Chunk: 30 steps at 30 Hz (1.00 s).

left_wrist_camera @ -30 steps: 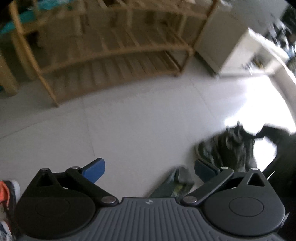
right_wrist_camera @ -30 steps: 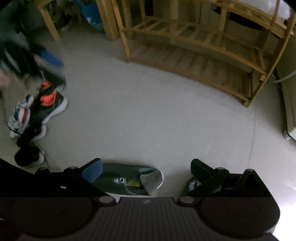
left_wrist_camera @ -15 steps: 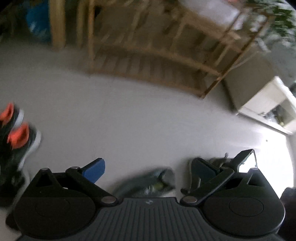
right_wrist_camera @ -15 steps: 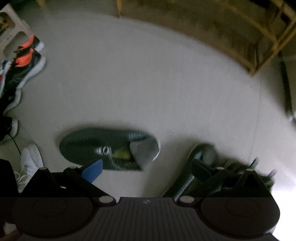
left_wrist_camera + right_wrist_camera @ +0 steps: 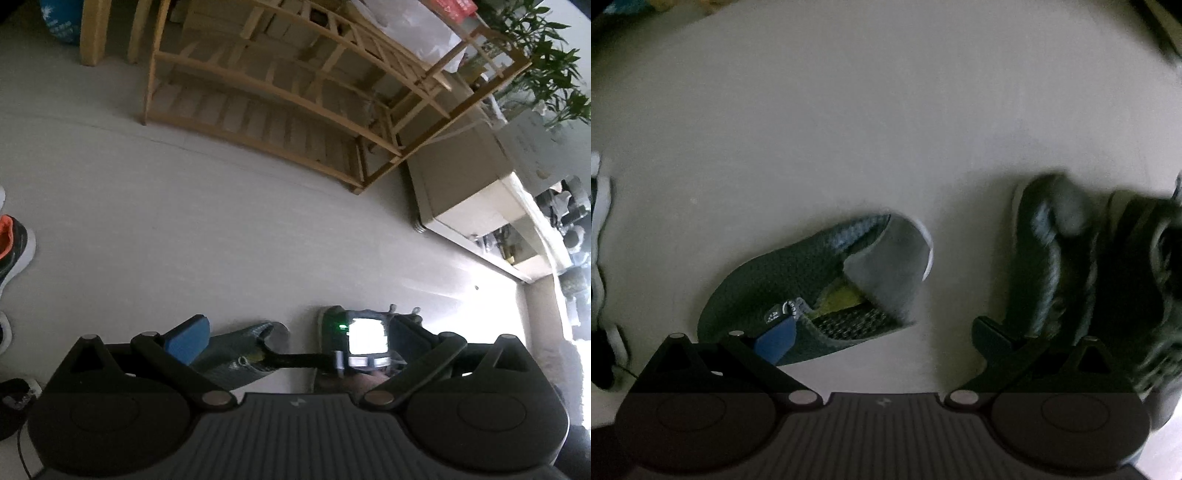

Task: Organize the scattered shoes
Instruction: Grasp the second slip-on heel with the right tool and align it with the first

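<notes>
Closing on the slip-on looks like the step in hand, judging from how the right gripper hangs low over it with jaws wide and nothing between them. To do it well, I would bring the jaws down across the heel collar, where the knit is backed by the grey lining and a white sole edge, rather than across the soft toe, which would likely fold. The blue finger sits over the shoe's near side; the dark finger is beside a second dark shoe, so the pinch should stay clear of that one.

The slip-on is dark green mesh with a yellow insole and a small badge, lying on its sole on bare floor, well apart from the rack.

The left gripper is also spread wide and empty, above the same shoe. An orange-trimmed sneaker lies at the floor's left edge.
</notes>
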Motion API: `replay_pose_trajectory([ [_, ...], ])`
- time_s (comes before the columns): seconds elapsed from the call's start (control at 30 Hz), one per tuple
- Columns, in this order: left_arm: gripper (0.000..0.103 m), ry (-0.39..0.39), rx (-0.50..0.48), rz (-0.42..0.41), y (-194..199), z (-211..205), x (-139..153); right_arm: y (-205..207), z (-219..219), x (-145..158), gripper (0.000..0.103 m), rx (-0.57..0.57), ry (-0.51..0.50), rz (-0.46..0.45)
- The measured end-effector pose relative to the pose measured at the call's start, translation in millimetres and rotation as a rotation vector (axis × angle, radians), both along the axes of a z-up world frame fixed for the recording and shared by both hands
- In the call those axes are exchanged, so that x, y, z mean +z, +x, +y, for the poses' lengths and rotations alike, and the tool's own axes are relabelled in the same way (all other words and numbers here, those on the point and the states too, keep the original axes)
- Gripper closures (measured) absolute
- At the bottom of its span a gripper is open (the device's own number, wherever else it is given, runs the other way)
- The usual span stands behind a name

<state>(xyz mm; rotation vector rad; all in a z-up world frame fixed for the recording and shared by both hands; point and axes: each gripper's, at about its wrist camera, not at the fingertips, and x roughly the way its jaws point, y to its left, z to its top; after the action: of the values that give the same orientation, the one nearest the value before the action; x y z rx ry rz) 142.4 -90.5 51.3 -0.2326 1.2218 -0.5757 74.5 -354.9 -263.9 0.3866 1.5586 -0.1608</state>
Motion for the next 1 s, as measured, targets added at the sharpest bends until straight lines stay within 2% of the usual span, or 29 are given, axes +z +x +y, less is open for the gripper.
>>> replay_pose_trajectory([
  [0.17, 0.0, -0.012, 0.023, 0.057, 4, 5, -7, -2, 2, -22, 0.002, -0.139, 0.05, 0.025],
  [0.3, 0.0, -0.017, 0.025, 0.082, 5, 7, -11, -2, -2, -36, 0.014, -0.233, 0.057, 0.033],
  [0.37, 0.0, -0.018, 0.026, 0.089, 4, 8, -12, 0, -2, -37, 0.021, -0.227, 0.058, 0.027],
  [0.4, 0.0, -0.019, 0.026, 0.091, 4, 7, -12, 2, -1, -37, 0.028, -0.209, 0.055, 0.019],
  [0.43, 0.0, -0.019, 0.026, 0.093, 4, 7, -13, 4, 0, -36, 0.045, -0.191, 0.052, 0.012],
  [0.57, 0.0, -0.021, 0.029, 0.105, 3, 6, -14, 13, 4, -34, 0.063, -0.119, 0.042, -0.019],
  [0.63, 0.0, -0.021, 0.024, 0.111, 2, 4, -15, 18, 6, -32, 0.086, -0.083, 0.037, -0.034],
  [0.8, 0.0, -0.015, 0.013, 0.123, 2, -1, -18, 30, 12, -27, 0.096, 0.026, 0.013, -0.069],
  [1.0, 0.0, -0.022, 0.002, 0.131, 0, -4, -18, 51, 30, -4, 0.098, 0.412, -0.116, -0.101],
])
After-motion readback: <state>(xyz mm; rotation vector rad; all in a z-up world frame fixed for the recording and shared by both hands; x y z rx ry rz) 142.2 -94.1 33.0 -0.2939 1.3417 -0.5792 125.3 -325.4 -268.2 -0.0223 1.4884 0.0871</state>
